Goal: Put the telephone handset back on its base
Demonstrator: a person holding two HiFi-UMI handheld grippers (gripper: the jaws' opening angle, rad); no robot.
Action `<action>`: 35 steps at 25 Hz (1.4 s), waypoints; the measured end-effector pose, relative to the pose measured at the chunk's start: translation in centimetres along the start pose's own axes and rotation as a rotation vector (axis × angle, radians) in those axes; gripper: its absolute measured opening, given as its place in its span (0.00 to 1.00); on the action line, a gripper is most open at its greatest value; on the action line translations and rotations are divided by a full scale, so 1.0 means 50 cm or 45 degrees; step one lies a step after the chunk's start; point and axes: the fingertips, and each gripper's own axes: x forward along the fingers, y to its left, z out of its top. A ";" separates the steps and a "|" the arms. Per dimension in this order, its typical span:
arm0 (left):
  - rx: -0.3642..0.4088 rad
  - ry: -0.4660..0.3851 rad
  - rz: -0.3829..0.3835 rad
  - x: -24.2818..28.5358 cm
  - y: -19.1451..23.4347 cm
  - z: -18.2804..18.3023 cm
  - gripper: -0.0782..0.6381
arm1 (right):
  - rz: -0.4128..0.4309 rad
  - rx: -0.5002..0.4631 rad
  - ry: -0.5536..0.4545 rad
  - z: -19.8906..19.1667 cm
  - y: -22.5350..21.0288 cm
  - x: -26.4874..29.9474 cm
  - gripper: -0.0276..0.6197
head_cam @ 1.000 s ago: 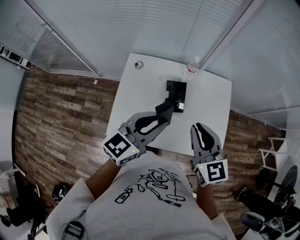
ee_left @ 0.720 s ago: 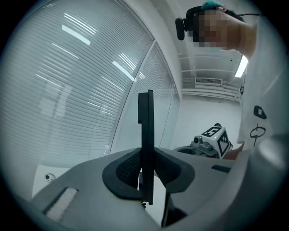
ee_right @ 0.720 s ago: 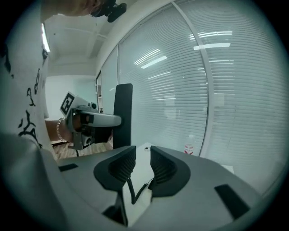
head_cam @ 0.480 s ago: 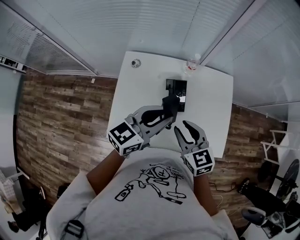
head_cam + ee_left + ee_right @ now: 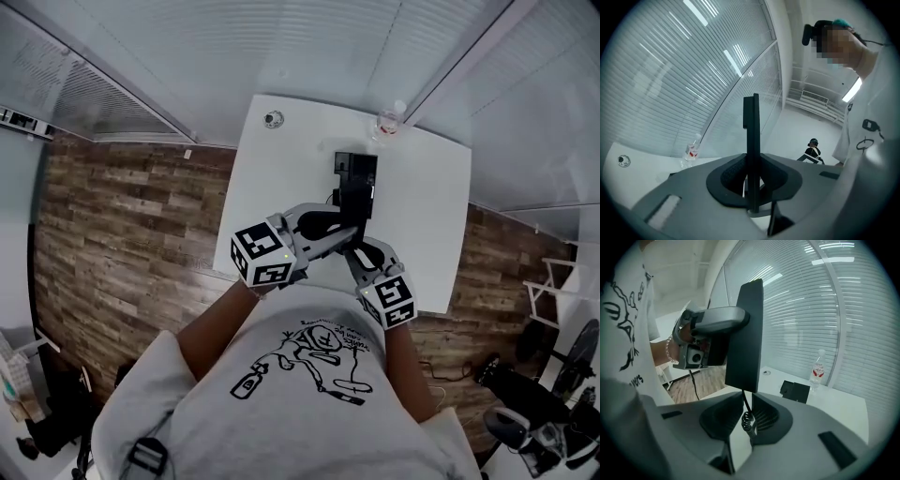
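The black telephone handset (image 5: 355, 199) hangs in the air just in front of its black base (image 5: 354, 167) on the white table (image 5: 422, 216). My left gripper (image 5: 345, 225) is shut on the handset, which shows edge-on as a thin upright bar (image 5: 751, 136) between its jaws. My right gripper (image 5: 356, 251) sits close below the left one, under the handset (image 5: 745, 333). Its jaws are closing, and the coiled cord (image 5: 747, 420) hangs in the narrow gap between them; a gap still shows beside the cord. The base (image 5: 795, 391) lies beyond on the table.
A clear plastic water bottle (image 5: 387, 122) stands at the table's far edge behind the base, against glass walls with blinds. A small round fitting (image 5: 273, 119) sits at the far left corner. Wood floor surrounds the table, with chairs and gear at the right.
The left gripper carried the handset forward and right, toward the base. The right gripper swung in from the right to sit under the handset, around the cord.
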 end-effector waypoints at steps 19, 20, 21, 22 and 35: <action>-0.361 0.057 -0.117 0.066 0.164 -0.129 0.28 | -0.076 0.092 0.179 -0.094 -0.010 0.029 0.05; -0.394 0.062 -0.126 0.069 0.172 -0.136 0.28 | -0.078 0.097 0.187 -0.097 -0.012 0.030 0.05; -0.422 0.068 -0.131 0.071 0.180 -0.144 0.29 | -0.081 0.102 0.195 -0.100 -0.013 0.032 0.05; -0.449 0.076 -0.135 0.073 0.188 -0.151 0.29 | -0.083 0.108 0.203 -0.102 -0.015 0.033 0.05; -0.776 0.133 -0.170 0.096 0.288 -0.244 0.31 | -0.069 0.193 0.247 -0.126 -0.042 0.076 0.05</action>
